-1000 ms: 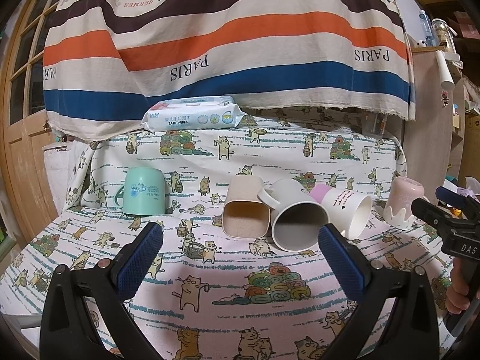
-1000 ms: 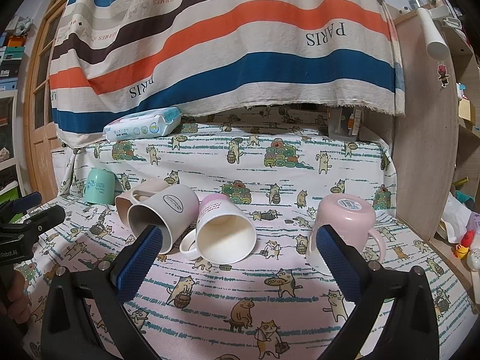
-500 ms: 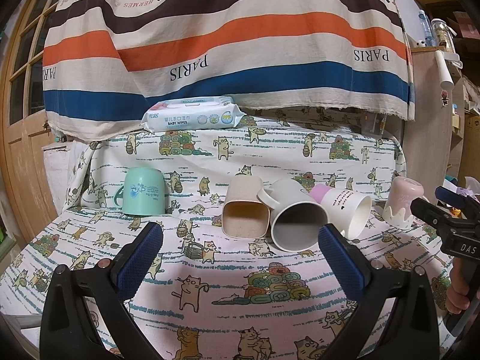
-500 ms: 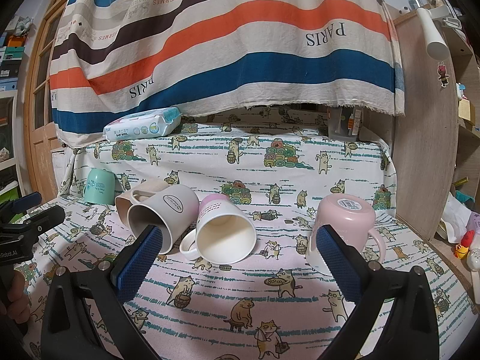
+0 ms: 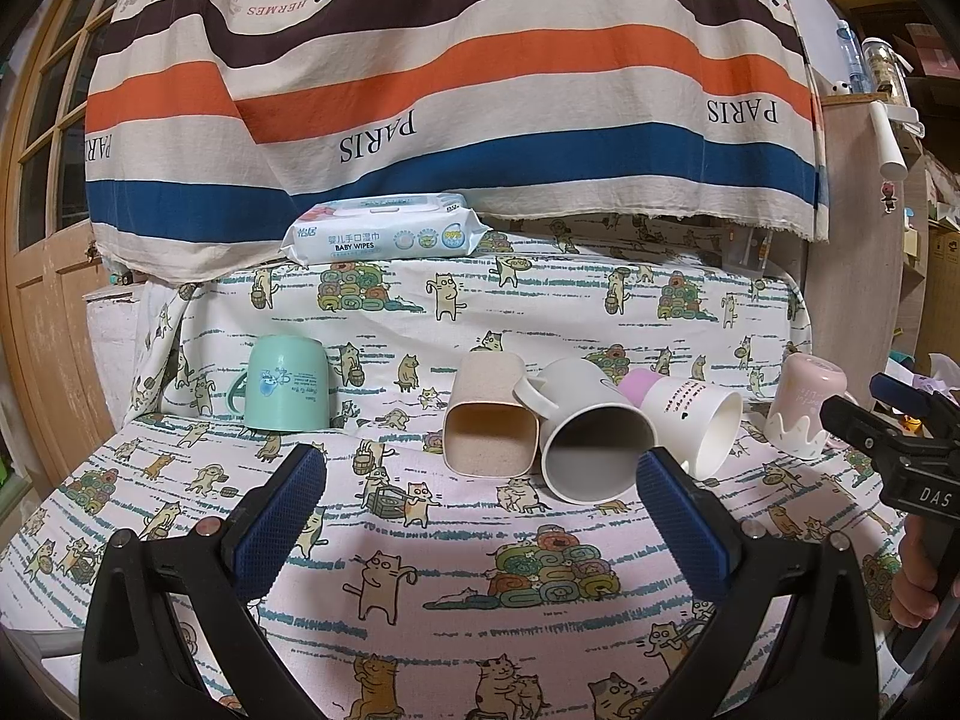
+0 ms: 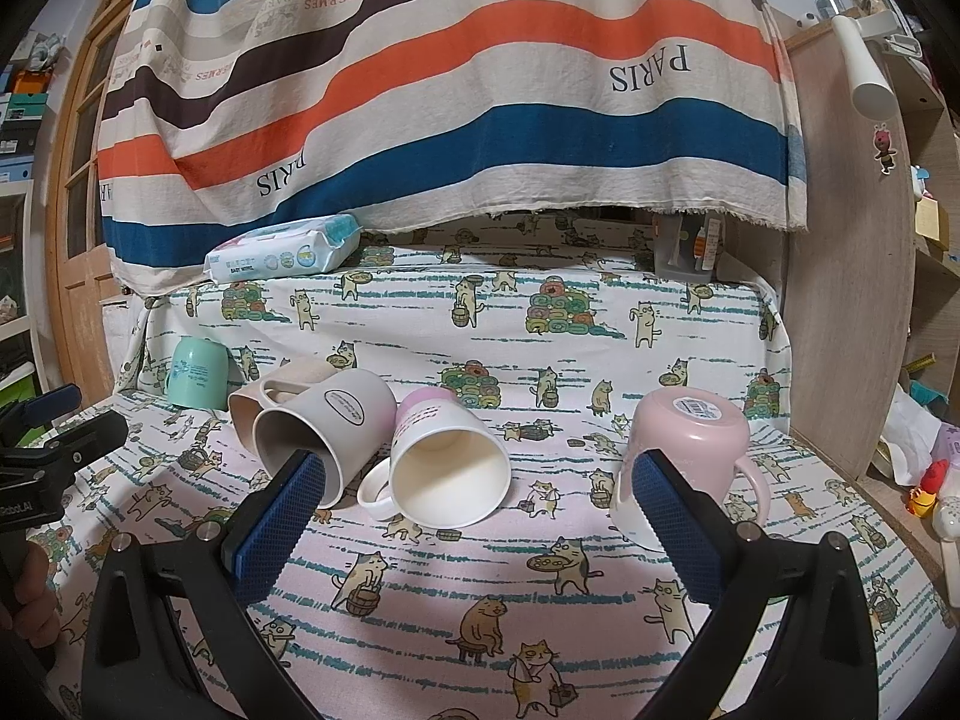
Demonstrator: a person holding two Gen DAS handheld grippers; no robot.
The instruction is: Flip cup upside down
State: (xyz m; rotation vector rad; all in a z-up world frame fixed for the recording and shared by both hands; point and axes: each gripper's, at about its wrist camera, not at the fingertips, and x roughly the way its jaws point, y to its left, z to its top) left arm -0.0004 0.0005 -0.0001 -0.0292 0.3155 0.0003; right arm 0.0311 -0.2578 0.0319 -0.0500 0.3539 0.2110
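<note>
Three cups lie on their sides mid-table, mouths toward me: a beige square cup, a grey mug and a white mug with a pink base. The same three show in the right wrist view: beige, grey, white. A mint cup and a pink cup stand upside down. My left gripper is open and empty, short of the beige and grey cups. My right gripper is open and empty, just before the white mug.
The table carries a cat-print cloth. A pack of baby wipes lies on the raised back ledge under a striped hanging cloth. A wooden door stands left, a wooden shelf unit right.
</note>
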